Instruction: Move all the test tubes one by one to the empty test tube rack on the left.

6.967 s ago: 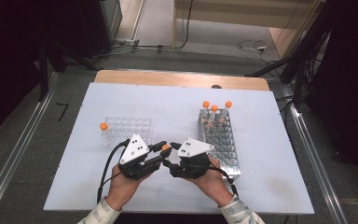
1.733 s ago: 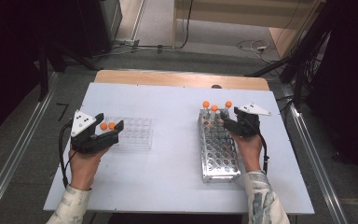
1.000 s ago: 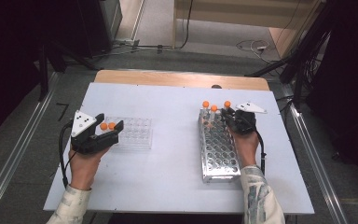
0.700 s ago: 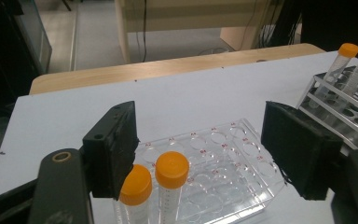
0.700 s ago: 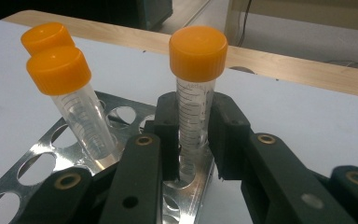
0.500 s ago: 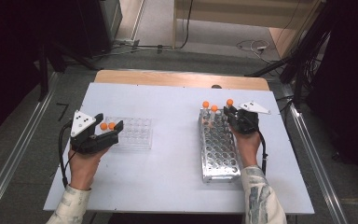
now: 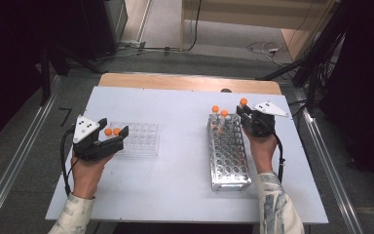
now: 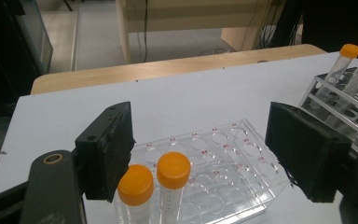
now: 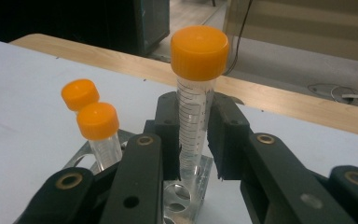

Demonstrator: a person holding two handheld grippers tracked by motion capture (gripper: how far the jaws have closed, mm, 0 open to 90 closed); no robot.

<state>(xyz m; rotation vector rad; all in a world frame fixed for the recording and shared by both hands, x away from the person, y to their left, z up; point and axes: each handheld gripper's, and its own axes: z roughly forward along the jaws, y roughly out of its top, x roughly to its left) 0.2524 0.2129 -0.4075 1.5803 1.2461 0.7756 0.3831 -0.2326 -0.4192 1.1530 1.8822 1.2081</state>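
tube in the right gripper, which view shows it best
The right gripper view: the tube fills the middle, upright, orange cap on top, gradations readable, with the right gripper shut on its barrel above the metal rack. The high view gives just its small orange cap at the jaws.

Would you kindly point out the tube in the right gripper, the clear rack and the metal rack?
tube (image 9: pixel 193 126), right gripper view, its clear body.
clear rack (image 7: pixel 143 139), high view, its top.
metal rack (image 7: pixel 229 161), high view, its top grid.
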